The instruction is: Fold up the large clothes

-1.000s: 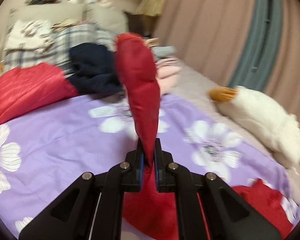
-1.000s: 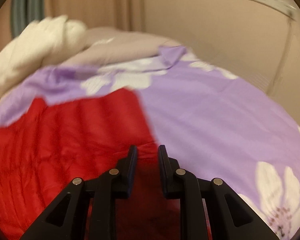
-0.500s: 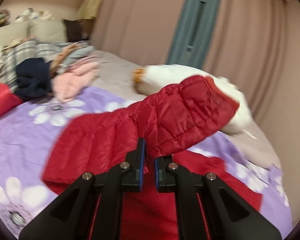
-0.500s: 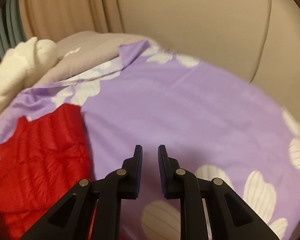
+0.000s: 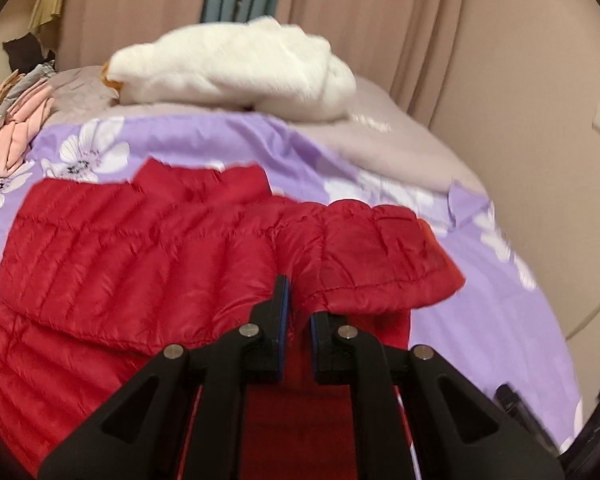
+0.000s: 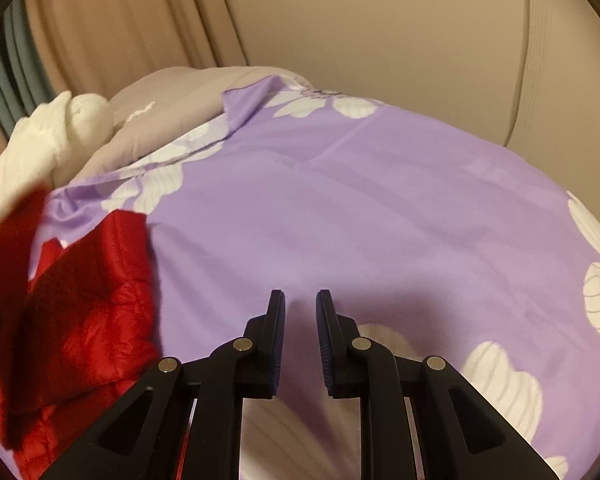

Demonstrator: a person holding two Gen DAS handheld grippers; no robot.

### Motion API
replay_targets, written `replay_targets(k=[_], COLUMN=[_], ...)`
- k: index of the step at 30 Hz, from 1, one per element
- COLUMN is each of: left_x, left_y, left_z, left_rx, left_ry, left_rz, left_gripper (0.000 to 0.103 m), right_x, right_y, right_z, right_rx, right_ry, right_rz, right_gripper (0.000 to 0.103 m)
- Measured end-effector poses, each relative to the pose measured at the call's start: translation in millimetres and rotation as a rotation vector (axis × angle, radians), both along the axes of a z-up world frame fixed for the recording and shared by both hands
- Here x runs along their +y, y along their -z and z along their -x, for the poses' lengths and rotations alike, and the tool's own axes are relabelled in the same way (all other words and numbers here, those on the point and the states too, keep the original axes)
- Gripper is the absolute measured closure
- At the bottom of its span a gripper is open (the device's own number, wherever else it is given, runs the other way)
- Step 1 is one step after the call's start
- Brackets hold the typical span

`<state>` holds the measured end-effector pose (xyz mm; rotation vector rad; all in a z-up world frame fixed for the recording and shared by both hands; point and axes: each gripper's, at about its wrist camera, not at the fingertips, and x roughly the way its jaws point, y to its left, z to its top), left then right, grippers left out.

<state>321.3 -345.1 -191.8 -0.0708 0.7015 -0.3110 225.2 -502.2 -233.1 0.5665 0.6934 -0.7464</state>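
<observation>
A red quilted jacket (image 5: 140, 248) lies spread on the purple floral sheet (image 5: 204, 140), collar toward the far side. My left gripper (image 5: 298, 300) is shut on its sleeve (image 5: 380, 256), which is drawn across the jacket's body toward the right. In the right wrist view the jacket (image 6: 92, 320) is bunched at the left edge, with a blurred red flap above it. My right gripper (image 6: 300, 296) hovers over bare sheet (image 6: 340, 208) to the right of the jacket. Its jaws stand a narrow gap apart with nothing between them.
A white plush toy (image 5: 236, 72) rests on a grey blanket (image 5: 400, 140) at the bed's far side. Pink and dark clothes (image 5: 16, 128) are piled at the far left. Curtains and a beige wall close in behind and to the right.
My left gripper swung right with the red sleeve, carrying it from upright to laid across the jacket. My right gripper slid right, off the jacket and over bare sheet.
</observation>
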Motion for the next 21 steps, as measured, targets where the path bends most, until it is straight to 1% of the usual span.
replay_targets(k=[3, 5, 6, 7, 8, 9, 11, 12, 13, 15, 17, 18, 19, 20, 21], left_x=[3, 6, 10, 9, 12, 20, 29, 37, 40, 47, 53, 58, 63, 69, 78], left_y=[4, 2, -5, -9, -13, -22, -34, -43, -48, -59, -68, -72, -74, -76, -77], left_z=[7, 11, 12, 14, 18, 19, 30, 33, 34, 39, 43, 45, 47, 48, 47], left_rx=[0.015, 0.025, 0.031, 0.034, 0.039, 0.044, 0.033, 0.030, 0.028, 0.018, -0.004, -0.009, -0.010, -0.010, -0.018], left_ry=[0.017, 0.038, 0.051, 0.052, 0.051, 0.052, 0.066, 0.078, 0.089, 0.093, 0.082, 0.088, 0.094, 0.097, 0.079], left_rz=[-0.033, -0.023, -0.019, -0.017, -0.010, 0.020, 0.087, 0.128, 0.150, 0.169, 0.162, 0.167, 0.180, 0.194, 0.205], left_gripper=[0.091, 0.086, 0.080, 0.071, 0.065, 0.058, 0.057, 0.052, 0.048, 0.049, 0.051, 0.055, 0.062, 0.064, 0.065], right_x=[-4, -3, -2, -1, 2, 4, 11, 15, 19, 26, 34, 38, 43, 46, 49], right_y=[1, 3, 3, 3, 2, 0, -7, -13, -17, -26, -35, -39, -43, -47, -52], right_z=[5, 6, 6, 5, 4, 4, 2, 0, 0, -2, -3, -4, -3, -3, -2], right_rx=[0.003, 0.004, 0.003, 0.000, -0.002, -0.007, -0.021, -0.030, -0.037, -0.051, -0.056, -0.053, -0.053, -0.060, -0.076], right_ry=[0.008, 0.009, 0.005, 0.000, -0.007, -0.012, -0.027, -0.038, -0.046, -0.063, -0.072, -0.071, -0.070, -0.074, -0.085], right_rz=[-0.007, -0.017, -0.025, -0.034, -0.041, -0.043, -0.035, -0.028, -0.024, -0.014, 0.012, 0.026, 0.039, 0.044, 0.044], right_gripper=[0.085, 0.085, 0.085, 0.085, 0.085, 0.085, 0.085, 0.085, 0.085, 0.085, 0.085, 0.085, 0.085, 0.085, 0.085])
